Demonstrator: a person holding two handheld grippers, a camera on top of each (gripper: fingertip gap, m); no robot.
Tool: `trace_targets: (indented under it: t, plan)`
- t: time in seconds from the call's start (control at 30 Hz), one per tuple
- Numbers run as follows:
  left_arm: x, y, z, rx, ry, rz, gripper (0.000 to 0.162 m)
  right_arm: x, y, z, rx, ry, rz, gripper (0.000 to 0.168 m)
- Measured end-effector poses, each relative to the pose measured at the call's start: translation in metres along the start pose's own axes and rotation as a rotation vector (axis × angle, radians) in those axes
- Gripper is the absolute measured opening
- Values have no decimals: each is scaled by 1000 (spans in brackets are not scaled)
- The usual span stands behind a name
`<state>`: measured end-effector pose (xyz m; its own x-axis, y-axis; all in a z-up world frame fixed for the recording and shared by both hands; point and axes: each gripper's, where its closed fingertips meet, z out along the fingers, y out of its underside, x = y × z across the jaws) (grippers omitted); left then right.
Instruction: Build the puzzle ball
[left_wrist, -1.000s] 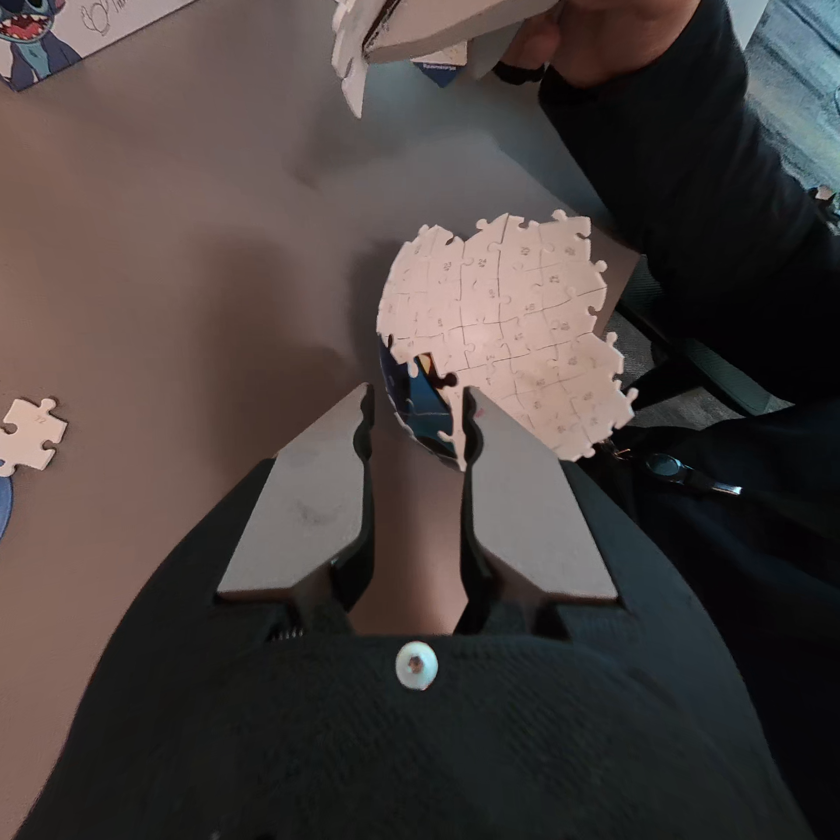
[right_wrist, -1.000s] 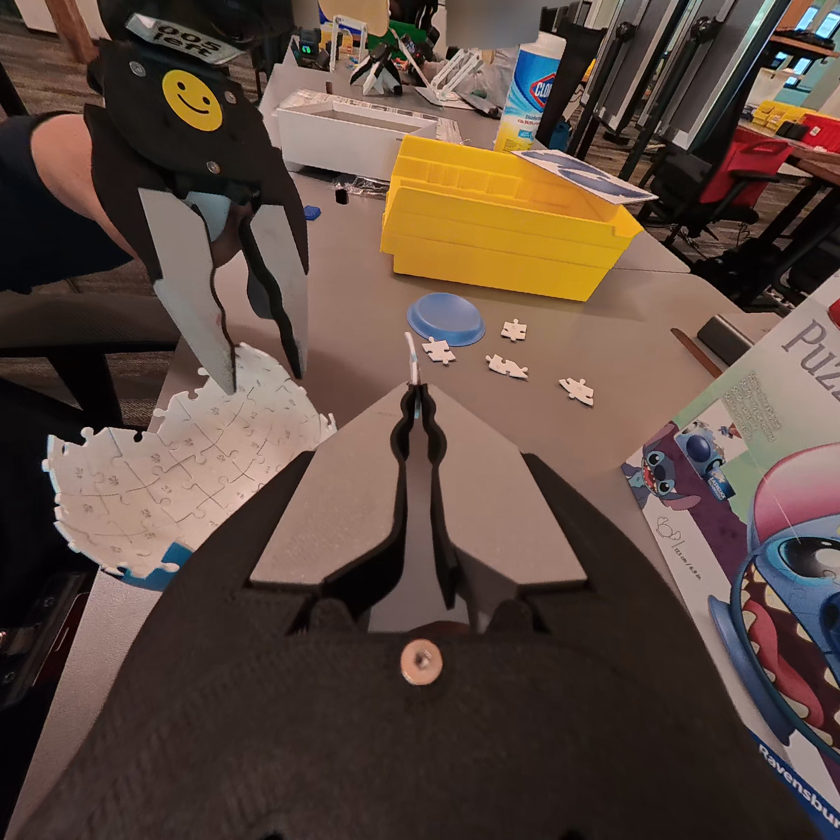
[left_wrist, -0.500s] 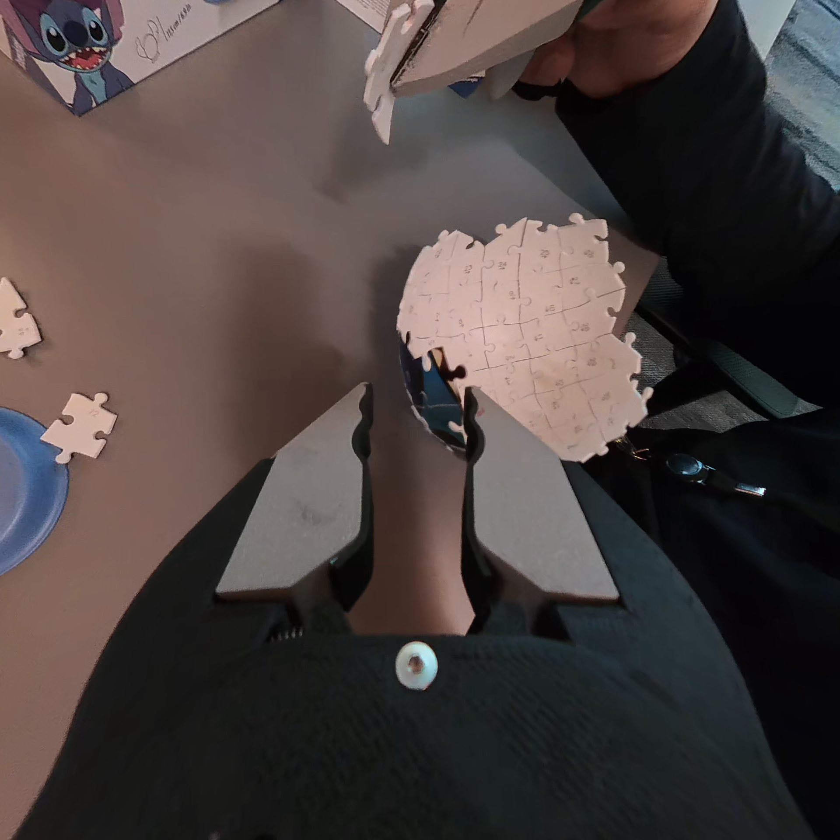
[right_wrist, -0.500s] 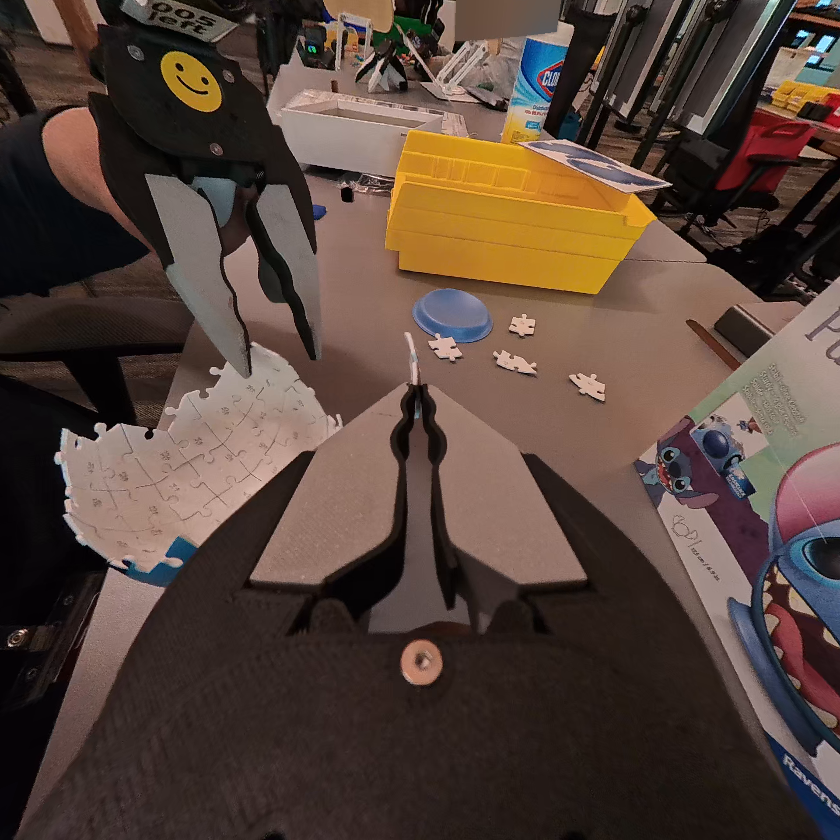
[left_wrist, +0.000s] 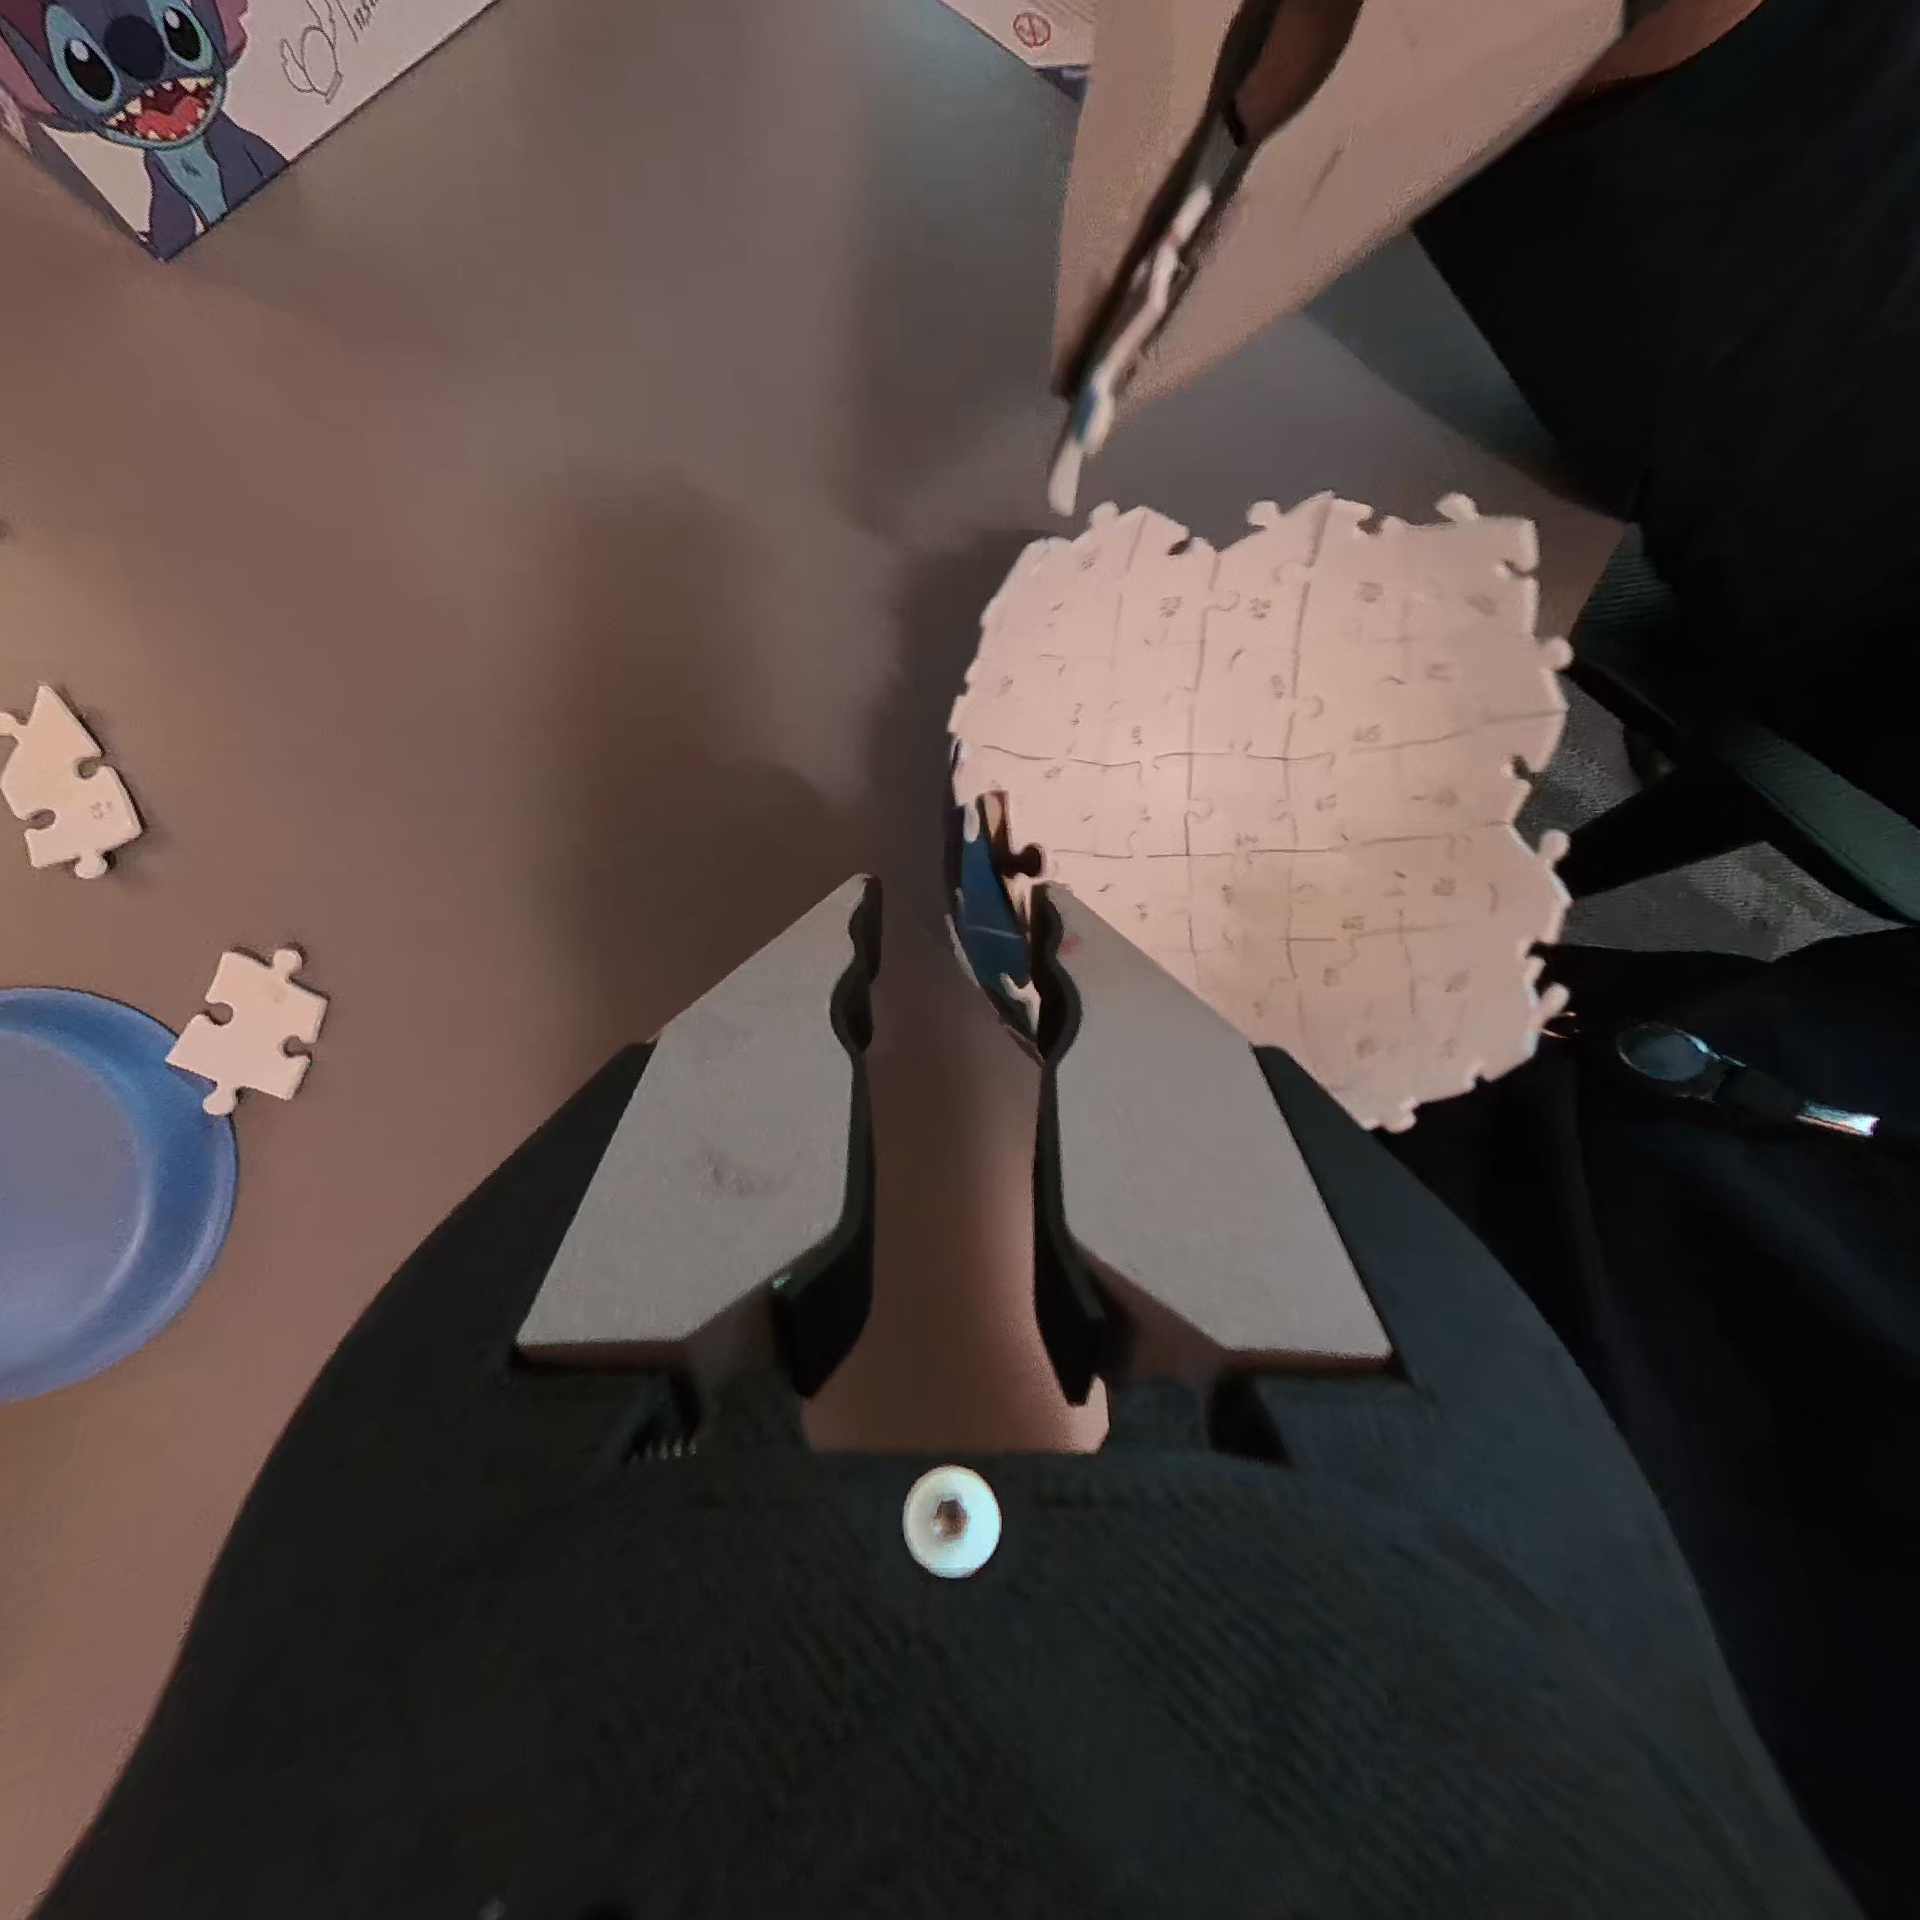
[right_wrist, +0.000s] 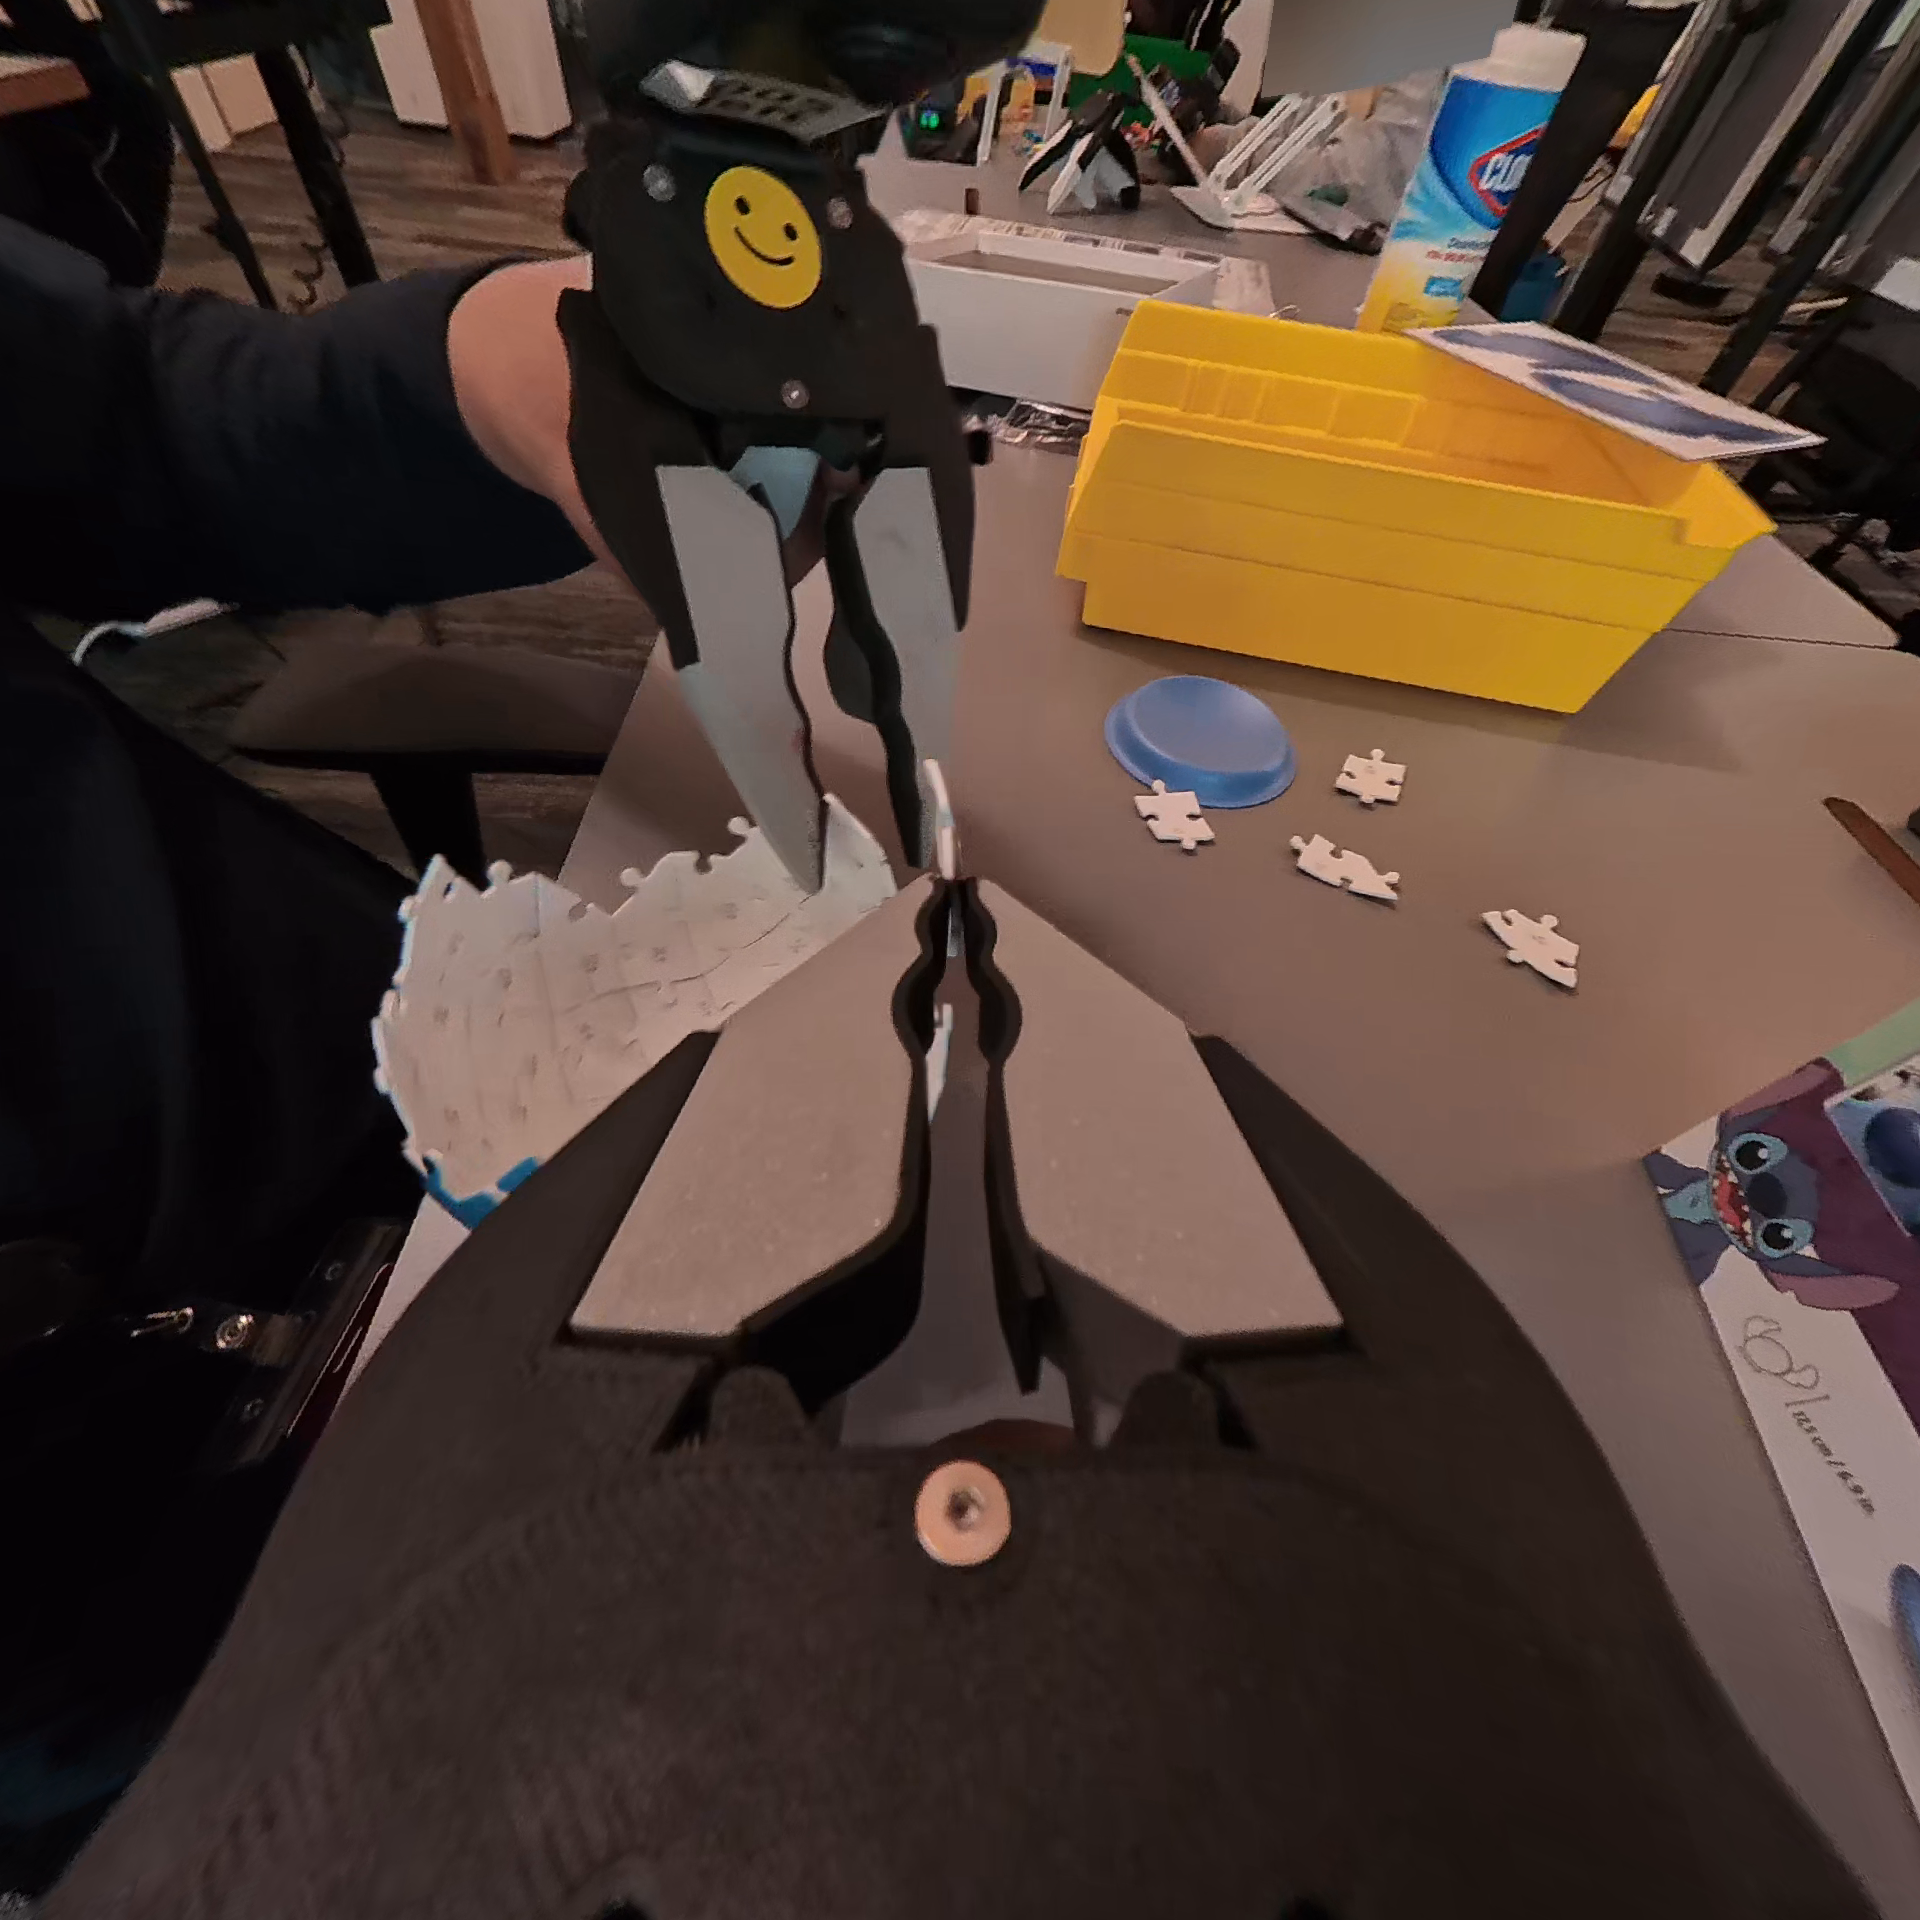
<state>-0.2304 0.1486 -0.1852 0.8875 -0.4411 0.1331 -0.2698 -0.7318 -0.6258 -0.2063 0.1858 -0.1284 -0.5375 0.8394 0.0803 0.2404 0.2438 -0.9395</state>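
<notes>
The half-built puzzle ball (left_wrist: 1268, 790) is a white bowl-shaped shell with a blue outer face, sitting at the table's near corner; it also shows in the right wrist view (right_wrist: 582, 997). My left gripper (left_wrist: 956, 914) is open and straddles the shell's rim, one finger inside and one outside. In the right wrist view the left gripper (right_wrist: 862, 857) points down onto that rim. My right gripper (right_wrist: 951, 894) is shut on a single puzzle piece (right_wrist: 940, 821), held upright just beside the left fingertips. In the left wrist view the right gripper (left_wrist: 1081, 447) hangs just above the shell's far rim.
A blue dish (right_wrist: 1200, 743) and several loose white pieces (right_wrist: 1345, 868) lie mid-table. A yellow bin (right_wrist: 1382, 561) stands behind them, with a white tray (right_wrist: 1039, 291) farther back. The puzzle box (right_wrist: 1818, 1247) lies at right. The shell overhangs the table edge by a person's lap. My right fingertips sit around 8 centimetres from my left ones. My left gripper is the nearer one to the blue dish (right_wrist: 1200, 743): about 20 centimetres, against 25 centimetres. Look for it in the left wrist view (left_wrist: 41, 1136) too.
My right gripper has carried the piece left and closer, from mid-table to the shell's rim beside the left gripper. The left gripper stays open at the rim.
</notes>
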Motion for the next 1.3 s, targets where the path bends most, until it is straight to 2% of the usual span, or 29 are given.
trace_targets:
  t: [0.27, 0.43, 0.83, 1.3]
  plan:
    - [-4, -4, 14, -121, -38, 124, 16, -15, 16, 8, -104, -50, -72, 0]
    - [1, -5, 20, -143, -25, 153, 5, -16, 25, 11, -163, -45, -97, 0]
    - [2, -13, 20, -111, -8, 133, 13, -16, 35, 9, -274, 0, -164, 0]
    - [3, -18, 21, -113, -4, 150, 14, -15, 32, 4, -349, 76, -180, 0]
